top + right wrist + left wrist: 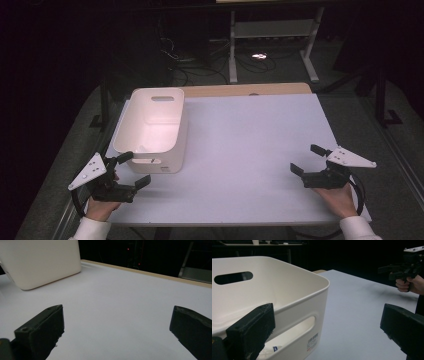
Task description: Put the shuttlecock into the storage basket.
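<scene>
Bin (150,131) sits far-left on table (250,150); left gripper (134,170) released, jaws spread beside its near corner, one jaw at the rim; right gripper (306,159) also released, well apart over bare table; best grip I judge: straddle rim by handle slot, pinch square; smooth white plastic, rounded corners, slick walls; matte top.

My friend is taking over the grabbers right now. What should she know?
Left gripper: open, one jaw at the near rim of the white bin, the other outside its near wall; not clamped.
Right gripper: open, holding nothing, over the bare right side of the table.
The bin stands upright at the table's left; its inside looks empty, apart from something small at the bottom.
Done: nothing gripped yet.
Left: probably shut the left jaws on the bin's wall.
</scene>
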A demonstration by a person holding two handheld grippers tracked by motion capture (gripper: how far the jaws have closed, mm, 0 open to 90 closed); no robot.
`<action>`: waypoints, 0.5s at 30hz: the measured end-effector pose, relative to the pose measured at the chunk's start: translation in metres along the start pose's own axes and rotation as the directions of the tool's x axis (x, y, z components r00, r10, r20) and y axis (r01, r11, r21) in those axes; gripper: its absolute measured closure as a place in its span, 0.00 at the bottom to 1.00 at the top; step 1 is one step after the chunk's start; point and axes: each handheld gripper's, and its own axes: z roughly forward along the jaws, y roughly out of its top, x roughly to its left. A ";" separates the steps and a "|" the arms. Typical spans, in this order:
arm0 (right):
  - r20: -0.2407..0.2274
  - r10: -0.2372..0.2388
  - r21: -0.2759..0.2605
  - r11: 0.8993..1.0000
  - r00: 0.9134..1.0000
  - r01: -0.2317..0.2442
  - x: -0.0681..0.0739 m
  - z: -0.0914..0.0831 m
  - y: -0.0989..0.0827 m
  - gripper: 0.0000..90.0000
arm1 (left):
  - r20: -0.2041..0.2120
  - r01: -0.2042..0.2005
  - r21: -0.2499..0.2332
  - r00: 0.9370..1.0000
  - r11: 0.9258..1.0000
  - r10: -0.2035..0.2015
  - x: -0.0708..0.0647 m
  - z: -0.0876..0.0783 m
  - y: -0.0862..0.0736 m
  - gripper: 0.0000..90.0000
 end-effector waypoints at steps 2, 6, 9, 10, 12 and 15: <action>0.000 -0.001 0.000 1.000 1.000 0.001 0.000 0.000 0.000 0.00 | 0.004 0.004 -0.001 1.000 1.000 -0.004 0.000 0.001 -0.004 0.00; 0.002 -0.001 -0.005 1.000 1.000 0.001 -0.001 0.000 0.000 0.00 | 0.009 -0.001 0.010 1.000 1.000 0.001 -0.001 0.003 -0.008 0.00; 0.002 -0.001 -0.005 1.000 1.000 0.001 0.000 -0.001 0.000 0.00 | 0.013 -0.002 0.011 1.000 1.000 0.002 -0.001 0.006 -0.010 0.00; 0.002 -0.001 -0.005 1.000 1.000 0.001 0.000 -0.001 0.000 0.00 | 0.014 0.002 0.007 1.000 1.000 -0.002 -0.001 0.006 -0.011 0.00; 0.001 -0.004 -0.005 1.000 1.000 0.004 0.000 -0.001 0.000 0.00 | 0.015 0.008 0.011 1.000 1.000 -0.008 -0.002 0.007 -0.013 0.00; 0.001 -0.002 -0.004 1.000 1.000 0.002 0.000 -0.001 0.000 0.00 | 0.012 0.004 0.015 1.000 1.000 -0.004 -0.001 0.007 -0.017 0.00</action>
